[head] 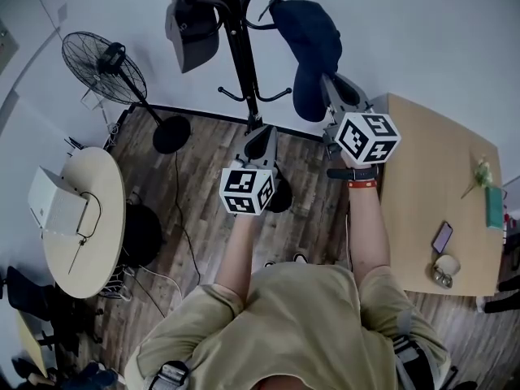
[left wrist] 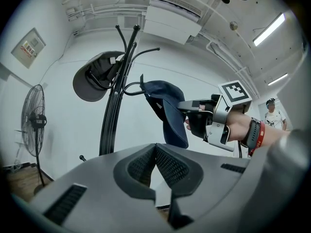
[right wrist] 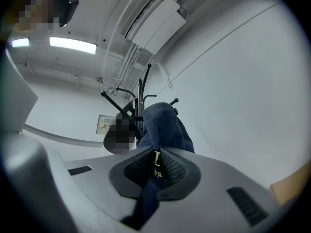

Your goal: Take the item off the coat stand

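Observation:
A navy cap point(head: 313, 43) hangs from a curved hook on the right side of the black coat stand point(head: 240, 47). My right gripper point(head: 337, 96) is shut on the cap's lower edge, and navy cloth point(right wrist: 163, 125) runs between its pads point(right wrist: 170, 166). In the left gripper view the same cap point(left wrist: 167, 110) hangs off the hook with the right gripper point(left wrist: 187, 108) clamped on it. My left gripper point(head: 260, 149) is lower, in front of the stand's pole, shut with nothing in it. A dark grey cap point(head: 191, 27) hangs on the stand's left side.
A standing fan point(head: 106, 67) is left of the stand. A round table point(head: 97, 258) with a white box point(head: 57, 201) sits at the left. At the right, a wooden table point(head: 439, 161) holds a phone point(head: 442, 237) and a cup point(head: 445, 266). Cables lie on the wooden floor.

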`<action>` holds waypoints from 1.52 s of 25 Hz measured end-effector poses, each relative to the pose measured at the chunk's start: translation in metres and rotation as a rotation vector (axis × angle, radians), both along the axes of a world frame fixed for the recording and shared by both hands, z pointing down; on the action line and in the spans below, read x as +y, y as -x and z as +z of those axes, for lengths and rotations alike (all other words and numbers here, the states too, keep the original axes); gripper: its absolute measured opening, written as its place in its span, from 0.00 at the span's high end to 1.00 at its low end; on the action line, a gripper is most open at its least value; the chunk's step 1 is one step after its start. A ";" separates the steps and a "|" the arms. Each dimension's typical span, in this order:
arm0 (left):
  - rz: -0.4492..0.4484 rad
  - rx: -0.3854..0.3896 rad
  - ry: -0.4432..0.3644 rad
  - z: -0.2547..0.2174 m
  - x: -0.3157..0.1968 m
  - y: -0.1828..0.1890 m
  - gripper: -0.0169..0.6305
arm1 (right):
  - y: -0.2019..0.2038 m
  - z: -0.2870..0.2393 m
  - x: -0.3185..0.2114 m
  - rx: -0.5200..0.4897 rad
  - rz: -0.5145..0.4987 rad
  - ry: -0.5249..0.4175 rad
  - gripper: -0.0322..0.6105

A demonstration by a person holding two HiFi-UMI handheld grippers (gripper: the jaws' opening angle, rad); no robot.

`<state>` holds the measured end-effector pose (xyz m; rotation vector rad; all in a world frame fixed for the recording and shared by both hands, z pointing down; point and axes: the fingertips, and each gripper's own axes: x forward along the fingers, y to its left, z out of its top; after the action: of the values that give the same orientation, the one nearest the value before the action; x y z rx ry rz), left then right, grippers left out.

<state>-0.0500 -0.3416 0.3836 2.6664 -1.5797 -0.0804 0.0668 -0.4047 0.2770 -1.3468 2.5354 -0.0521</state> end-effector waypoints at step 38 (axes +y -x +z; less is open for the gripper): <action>-0.071 -0.045 0.050 0.038 -0.006 0.021 0.94 | -0.008 0.158 0.023 0.046 0.068 0.278 0.90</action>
<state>-0.0712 -0.3479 0.4215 2.5926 -1.6669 0.0165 0.0748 -0.3816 0.4354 -1.5499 2.5912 -0.3776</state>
